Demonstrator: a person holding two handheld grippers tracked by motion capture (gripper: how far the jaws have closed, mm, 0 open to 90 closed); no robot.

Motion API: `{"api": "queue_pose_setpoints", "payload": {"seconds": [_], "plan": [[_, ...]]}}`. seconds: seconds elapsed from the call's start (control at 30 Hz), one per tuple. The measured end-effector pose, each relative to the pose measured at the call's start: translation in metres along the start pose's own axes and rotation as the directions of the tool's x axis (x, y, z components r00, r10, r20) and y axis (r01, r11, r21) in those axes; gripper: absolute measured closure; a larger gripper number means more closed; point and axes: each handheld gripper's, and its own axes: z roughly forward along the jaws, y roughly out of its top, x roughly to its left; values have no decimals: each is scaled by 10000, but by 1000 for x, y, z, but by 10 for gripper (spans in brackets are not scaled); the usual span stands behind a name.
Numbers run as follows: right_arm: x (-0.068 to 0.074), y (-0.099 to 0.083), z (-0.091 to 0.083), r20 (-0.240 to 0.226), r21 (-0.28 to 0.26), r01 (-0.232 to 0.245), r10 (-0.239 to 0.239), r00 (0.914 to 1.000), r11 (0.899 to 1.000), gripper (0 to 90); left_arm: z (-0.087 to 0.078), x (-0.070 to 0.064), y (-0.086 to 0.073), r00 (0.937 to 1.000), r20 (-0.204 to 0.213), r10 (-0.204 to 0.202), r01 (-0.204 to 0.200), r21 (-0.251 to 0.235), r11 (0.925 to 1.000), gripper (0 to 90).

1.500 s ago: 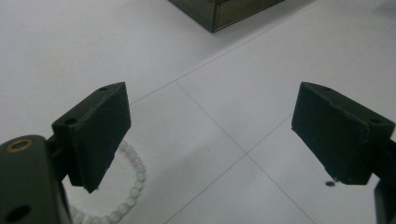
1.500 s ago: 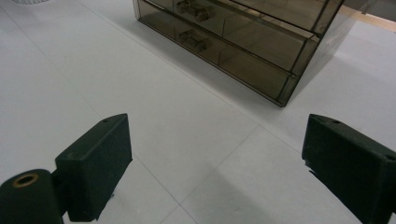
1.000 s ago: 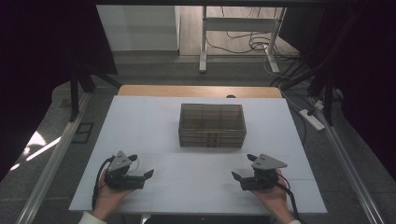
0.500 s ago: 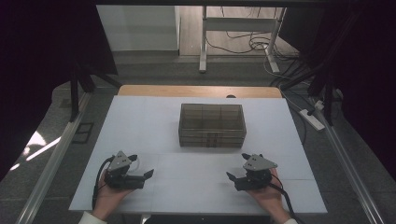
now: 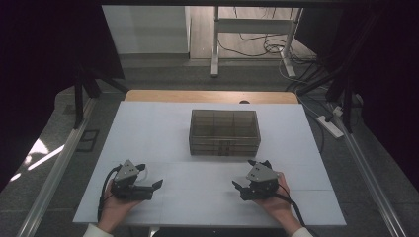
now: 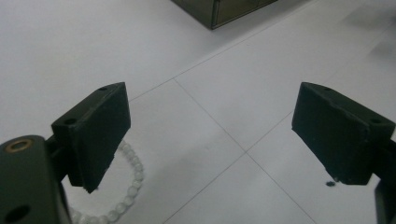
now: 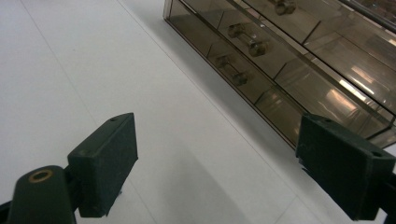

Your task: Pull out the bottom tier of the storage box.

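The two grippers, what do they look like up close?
The left gripper and right gripper are both black, each topped by a grey three-cornered plate, with a black cable trailing back. Their jaws are blocky black pads with small screw holes. A white cuff shows at the left wrist.

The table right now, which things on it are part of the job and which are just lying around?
In the job:
- left gripper, jaws open
- right gripper, jaws open, aimed near the drawers
- bead bracelet, by the left gripper's jaw
- smoked clear drawer box, drawers shut

Lying about:
- power strip and cables on the floor beyond the table
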Motion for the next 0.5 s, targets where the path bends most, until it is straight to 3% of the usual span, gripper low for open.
{"api": "queue_pose_setpoints", "payload": {"seconds": [0.3,0.5], "plan": [[4,6,4,134,-59,388,-388,9992,9992,128,0,0,0,10000,-12,-27,27,46,10000,113],[7,7,7,435,207,956,-964,9944,9952,130,1,0,0,10000,-1,-33,33,67,10000,113]]}}
